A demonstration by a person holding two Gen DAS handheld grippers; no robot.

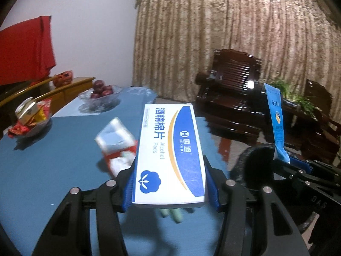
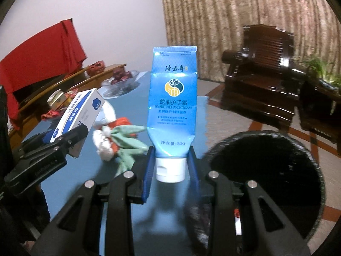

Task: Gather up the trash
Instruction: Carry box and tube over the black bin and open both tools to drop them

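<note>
Left hand-held gripper (image 1: 170,188): points forward over the blue desk (image 1: 42,160), blue pads clamped on the two long sides of the alcohol pads box (image 1: 170,149). Box is lifted off the desk, printed face up, long axis running away from the camera toward the far edge. In the right wrist view the same box (image 2: 78,115) tilts up and to the right.

Right hand-held gripper (image 2: 170,166): points forward, level, at the right edge of the desk. Pads pinch the snake oil hand cream tube (image 2: 172,106) at its shoulder just above the white cap (image 2: 170,169); cap toward the camera, crimped end up. From the left wrist view the tube (image 1: 276,117) shows edge-on.

Black trash bin (image 2: 266,181): open mouth, on the floor beside the right edge of the desk, just right of the tube.

On the desk between the two grippers: crumpled wrappers (image 2: 119,140), white, red and pale green, touching each other.

Far end of the desk: glass bowl of red fruit (image 1: 100,96). Left edge: dish of snack packets (image 1: 32,117).

Background: dark wooden armchair (image 2: 266,74), patterned curtain (image 1: 234,32), red cloth (image 1: 25,49).
</note>
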